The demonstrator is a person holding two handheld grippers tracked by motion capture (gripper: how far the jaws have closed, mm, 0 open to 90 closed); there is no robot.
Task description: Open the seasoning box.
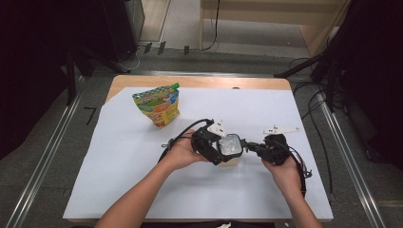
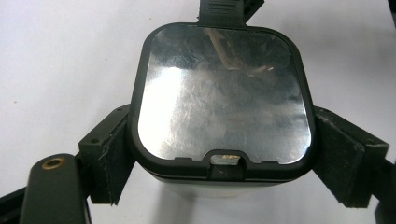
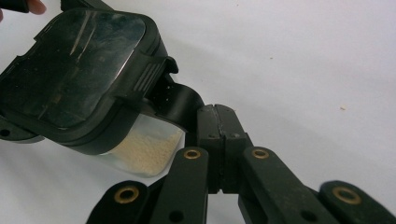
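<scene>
While the left gripper [image 1: 219,151] clamps the square clear plastic container with black-rimmed lid [image 2: 223,98] between its pads, the right gripper [image 3: 215,122], jaws closed, pinches the lid's black latch tab [image 3: 180,100]: unlatching step, next needing an upward pull.

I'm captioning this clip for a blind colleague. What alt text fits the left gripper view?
A square clear container with a black-rimmed, shiny lid is clamped from both sides between the left gripper's black pads, seen from above on a white table cover. A black latch tab sits at the lid's far edge.
</scene>
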